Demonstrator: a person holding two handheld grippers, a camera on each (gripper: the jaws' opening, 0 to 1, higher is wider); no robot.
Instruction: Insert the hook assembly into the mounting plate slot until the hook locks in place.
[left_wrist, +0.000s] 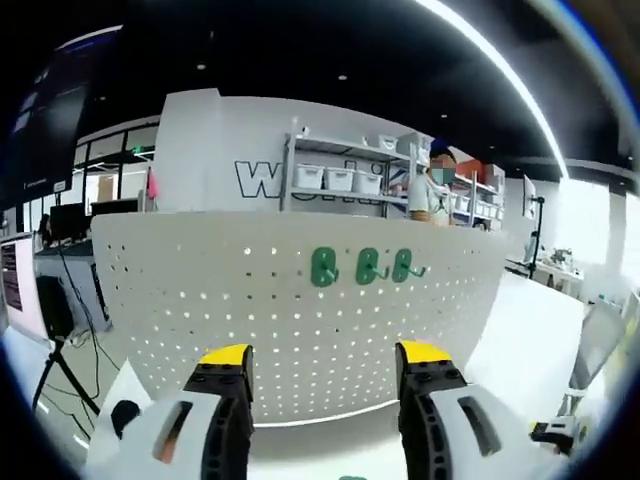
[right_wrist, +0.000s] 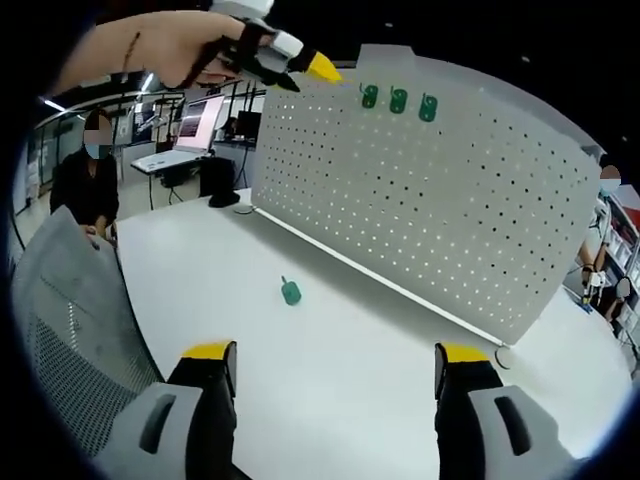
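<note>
The white pegboard (left_wrist: 300, 310) stands upright on the white desk (right_wrist: 330, 370) and serves as the landmark. In the left gripper view, three green hooks (left_wrist: 366, 267) sit in a row near the board's top edge, a little right of its middle, and one of them has a prong pointing sideways. The left tool (left_wrist: 325, 358) faces the board's lower part with its yellow-tipped jaws spread apart and nothing between them.

In the right gripper view, the same three green hooks (right_wrist: 398, 100) hang along the board's upper edge. A fourth green hook (right_wrist: 290, 291) lies loose on the desk in front of the board, well below the mounted row and apart from the board's base. The right tool (right_wrist: 335, 352) hovers over the desk on the near side of that loose hook, jaws wide and empty. The left tool (right_wrist: 300, 62) comes in from the upper left, held in a hand (right_wrist: 165, 45), with its yellow tip close to the board's top corner.

Behind the board, in the left gripper view, a shelf rack (left_wrist: 345, 175) carries white bins (left_wrist: 338, 179); their contents cannot be made out.
</note>
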